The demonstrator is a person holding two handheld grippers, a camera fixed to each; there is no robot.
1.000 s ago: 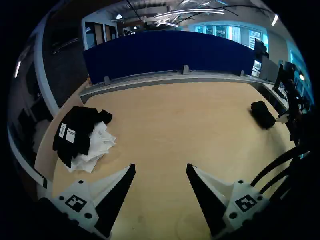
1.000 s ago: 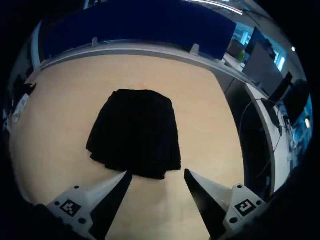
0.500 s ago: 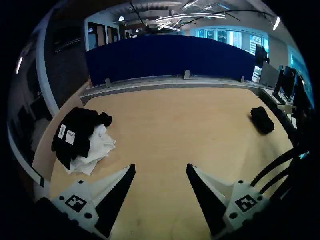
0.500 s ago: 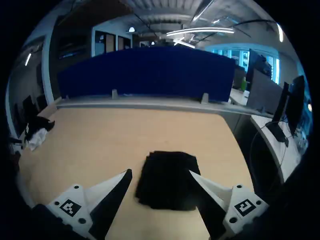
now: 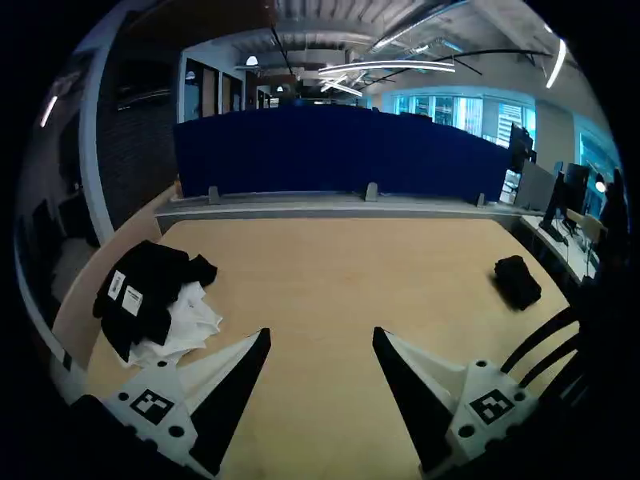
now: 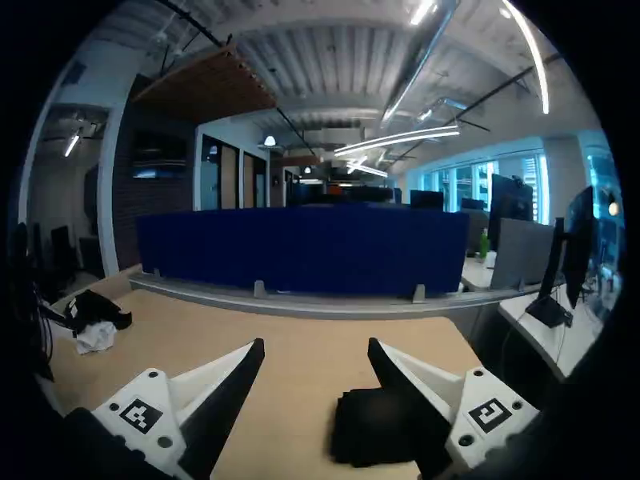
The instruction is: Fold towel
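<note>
Well, the left gripper [image 5: 320,331] and right gripper [image 6: 314,342] were wide open, holding nothing. Far from the folded towel [image 6: 364,428], the pile [image 5: 152,300] probably needed 1 gentle corner pinch.

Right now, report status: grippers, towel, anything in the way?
Left gripper open, right gripper open. Folded towel on table, untouched. Clothes pile lies far from towel.

Probably an office: blue desk partition [image 6: 304,252], monitors [image 6: 570,248], wooden desk [image 5: 344,264].
</note>
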